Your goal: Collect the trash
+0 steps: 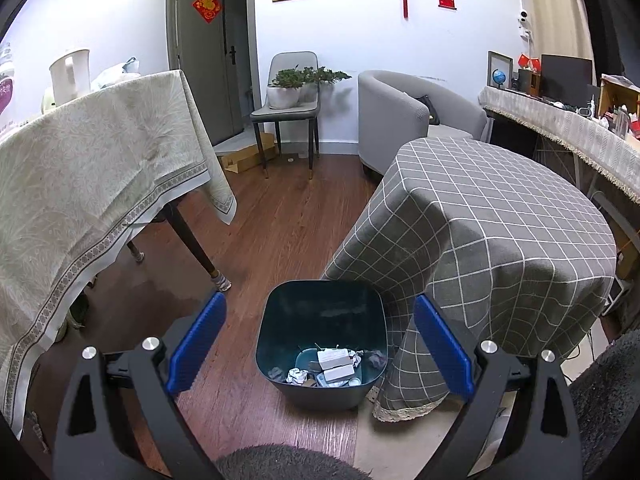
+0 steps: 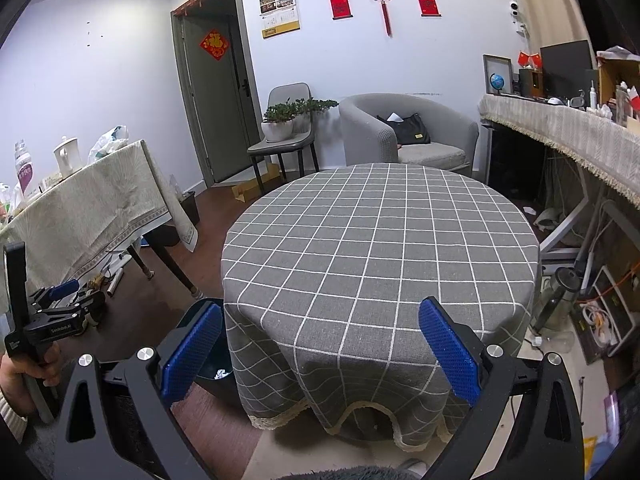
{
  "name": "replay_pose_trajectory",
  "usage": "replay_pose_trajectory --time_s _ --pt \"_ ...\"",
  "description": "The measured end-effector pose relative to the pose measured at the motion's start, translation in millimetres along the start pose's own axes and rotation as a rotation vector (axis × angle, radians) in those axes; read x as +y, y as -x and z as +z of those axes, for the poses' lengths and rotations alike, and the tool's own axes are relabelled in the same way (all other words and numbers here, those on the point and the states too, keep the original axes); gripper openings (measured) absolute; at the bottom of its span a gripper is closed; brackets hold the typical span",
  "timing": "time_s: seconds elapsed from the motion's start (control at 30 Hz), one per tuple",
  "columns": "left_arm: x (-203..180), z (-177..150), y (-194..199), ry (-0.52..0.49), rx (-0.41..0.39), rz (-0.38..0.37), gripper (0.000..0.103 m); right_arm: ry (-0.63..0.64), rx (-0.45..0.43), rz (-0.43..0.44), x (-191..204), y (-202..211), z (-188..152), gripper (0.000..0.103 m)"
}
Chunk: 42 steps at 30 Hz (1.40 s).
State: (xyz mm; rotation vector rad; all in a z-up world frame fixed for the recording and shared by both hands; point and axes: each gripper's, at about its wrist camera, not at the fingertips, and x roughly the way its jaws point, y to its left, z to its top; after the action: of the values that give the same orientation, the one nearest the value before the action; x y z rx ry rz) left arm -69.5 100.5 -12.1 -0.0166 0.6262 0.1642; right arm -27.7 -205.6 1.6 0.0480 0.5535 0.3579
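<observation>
Blue-padded fingers [image 1: 196, 344] of both grippers spread wide, empty, left gripper [image 1: 320, 346] above bin [image 1: 320, 394].

Round table: grey checked tablecloth [image 2: 380, 248]
Side table: beige patterned cloth [image 1: 92, 160], white kettle [image 1: 70, 76]
Chair: grey, holding potted plants [image 2: 280, 120]
Armchair: grey [image 2: 408, 136], black handbag [image 2: 408, 128]
Door: grey [image 2: 216, 104], red diamond decoration
Wall: calendar [image 2: 279, 12], red hangings

The open mouth of the dark bin [image 1: 322, 340] is unobstructed from above; its right side is touched by the hanging grey checked cloth of the round table [image 2: 380, 240]. A strip of bare wood floor [image 1: 264, 216] is left between that table and the beige-clothed table [image 1: 80, 168], whose 2 legs stand near the bin.
</observation>
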Motion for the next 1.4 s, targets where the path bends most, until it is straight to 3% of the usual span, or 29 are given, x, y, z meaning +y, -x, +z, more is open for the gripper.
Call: replay_pose_trajectory --time_s 1.4 --pt "-3.6 -1.5 -2.8 -0.010 0.006 0.006 0.097 -0.022 0.011 -0.001 -5.4 -2.0 -1.5 0.100"
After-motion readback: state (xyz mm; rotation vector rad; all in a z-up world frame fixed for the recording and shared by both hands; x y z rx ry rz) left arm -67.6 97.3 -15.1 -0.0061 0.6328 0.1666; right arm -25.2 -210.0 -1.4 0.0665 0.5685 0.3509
